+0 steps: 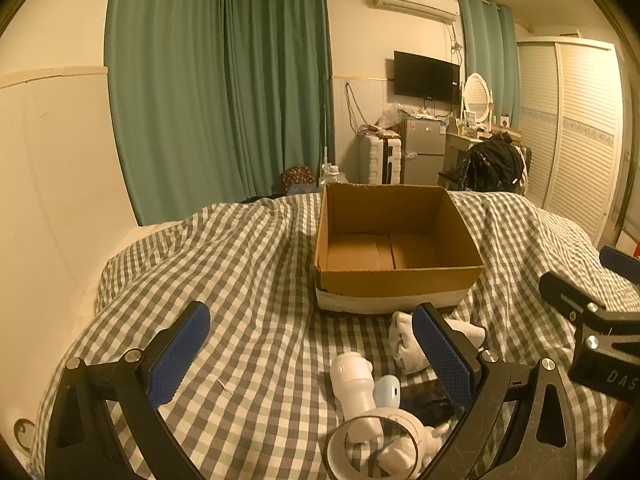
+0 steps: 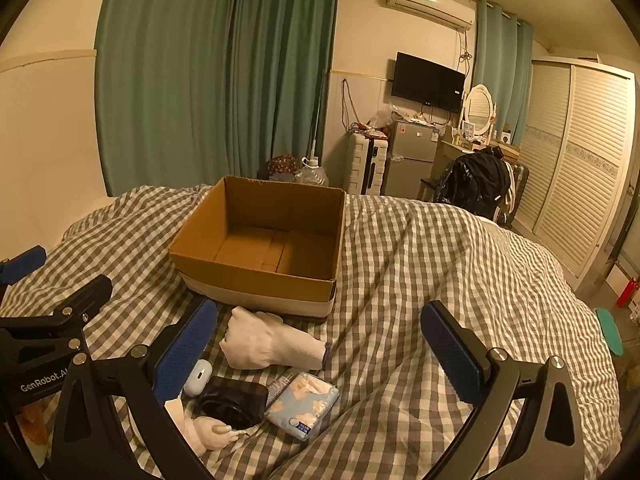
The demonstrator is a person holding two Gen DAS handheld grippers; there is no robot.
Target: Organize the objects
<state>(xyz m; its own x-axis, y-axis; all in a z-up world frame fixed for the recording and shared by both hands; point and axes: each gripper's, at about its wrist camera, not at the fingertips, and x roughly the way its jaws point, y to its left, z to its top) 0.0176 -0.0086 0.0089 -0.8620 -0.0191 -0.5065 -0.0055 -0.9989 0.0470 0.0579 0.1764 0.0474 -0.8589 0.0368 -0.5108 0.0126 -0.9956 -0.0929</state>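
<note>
Checked grey-and-white bedding covers the bed, with green curtains and a wardrobe behind it, and an open cardboard box sits on the bed toward its far side. Its floor shows bare cardboard in both views, so nothing has been put away yet and, by my reading, the whole job is still ahead. The things to sort lie in a loose cluster on the bedding on the near side of the box: a white glove just in front of it, a white earbud case, a black pouch, a tissue packet, and, seen from the left wrist camera, a white controller with a ring. Both tools hover low over this cluster, pointing toward the box. The left tool has its fingers spread wide with nothing between the pads, the controller lying below the gap. The right tool is likewise spread wide and holds nothing, with the glove and packet beneath its opening.
</note>
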